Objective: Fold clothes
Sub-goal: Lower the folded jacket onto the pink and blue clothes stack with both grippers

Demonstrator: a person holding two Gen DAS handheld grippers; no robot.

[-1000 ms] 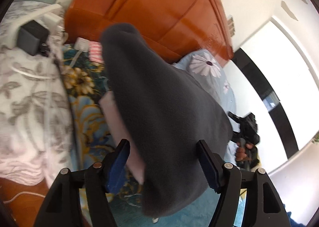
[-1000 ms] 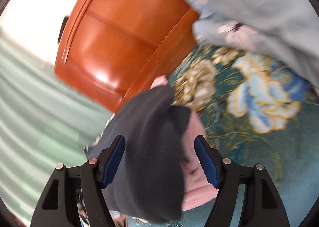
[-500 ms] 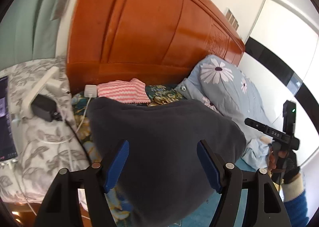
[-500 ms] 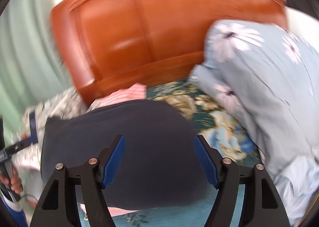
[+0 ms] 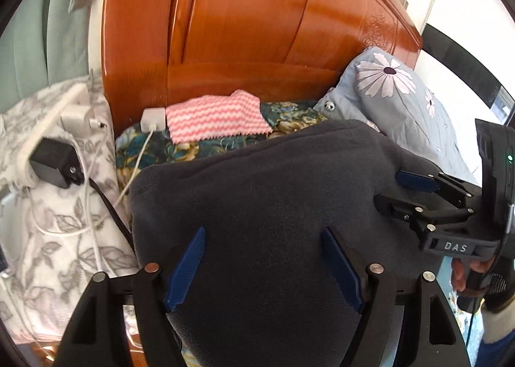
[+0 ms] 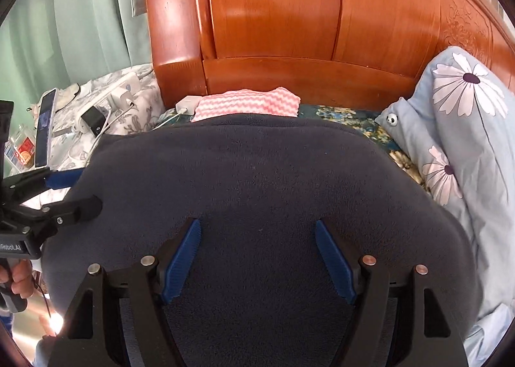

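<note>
On the bed, before the orange wooden headboard (image 6: pixel 273 13), a dark grey fleece garment (image 6: pixel 257 180) is spread over the floral bedspread (image 5: pixel 225 141). Both pairs of tongs are seen above it. The left tongs (image 5: pixel 264 267) are held wide and their jaws are opening; the fleece lies beneath and between the blue pads (image 5: pixel 185 268) but is not pinched by them. The right tongs (image 6: pixel 257 264) are likewise wide and opening, with the garment under them and not gripped. Behind the garment, against the headboard, a pink-and-white zigzag cloth (image 5: pixel 215 116) is laid beside a white charger (image 5: pixel 153 119). A pale blue daisy-print pillow (image 6: pixel 466 128) is set just beside the garment's right edge.
</note>
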